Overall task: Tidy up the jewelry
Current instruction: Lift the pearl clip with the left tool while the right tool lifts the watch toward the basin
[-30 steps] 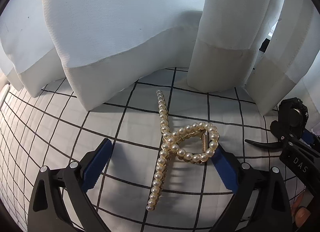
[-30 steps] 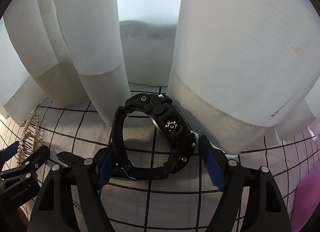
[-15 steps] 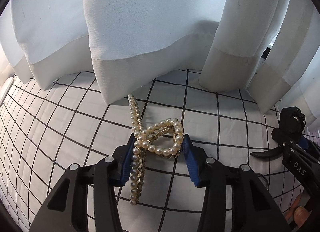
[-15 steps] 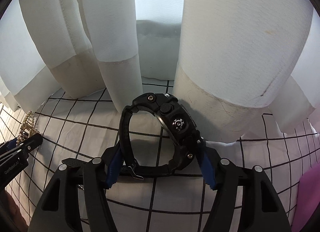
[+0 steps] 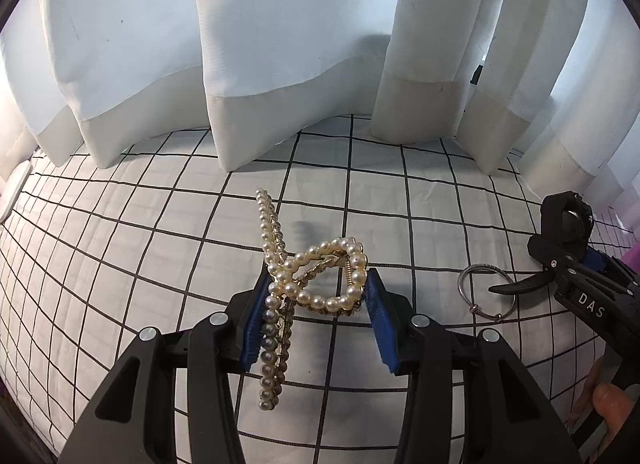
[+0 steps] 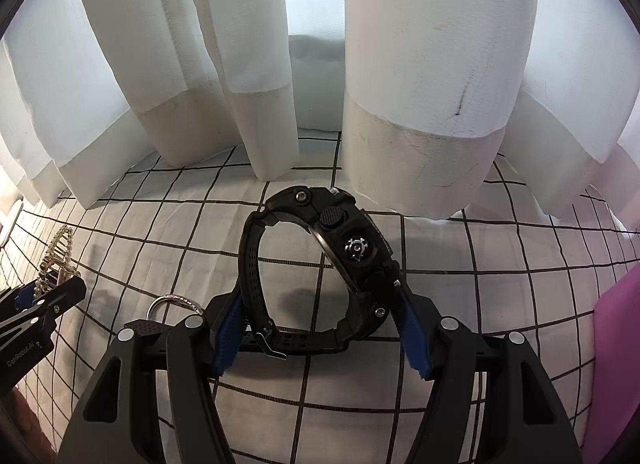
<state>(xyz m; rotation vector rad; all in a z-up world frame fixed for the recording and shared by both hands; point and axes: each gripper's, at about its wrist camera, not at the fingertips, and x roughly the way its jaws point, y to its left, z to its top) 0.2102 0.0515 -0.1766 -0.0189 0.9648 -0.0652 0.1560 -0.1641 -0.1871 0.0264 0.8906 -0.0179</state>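
Currently both pick-ups look done and both items are being carried, judging by the shadows under them. Left gripper (image 5: 316,316) is clamping the pearl hair claw (image 5: 310,288) at centre of the left wrist view, blue pads pressing on both sides of its looped handle end, long pearl row hanging down past the left pad, clear of the grid-pattern sheet (image 5: 120,264). Right gripper (image 6: 316,328) is clenching the black watch (image 6: 320,264) at centre of the right wrist view, left pad on the strap, right pad against the case, watch standing on edge with its buckle end lying across low between the pads.

Not yet handled: a thin metal ring (image 5: 484,290) is lying on the sheet at right of the left wrist view, just beside the right gripper's fingertip; same ring is peeking out at lower left of the right wrist view.

No jewelry box, tray or stand is showing in either view, so the drop-off spot is unknown. Only white curtains (image 6: 420,103) are hanging across the upper half, plus something pink (image 6: 616,344) at the right edge, too cropped to identify.

Progress call: early-to-mid. Two pieces grasped, none placed, at least one ring waiting. Remaining: transporting, releasing both, then coming back for the ring.
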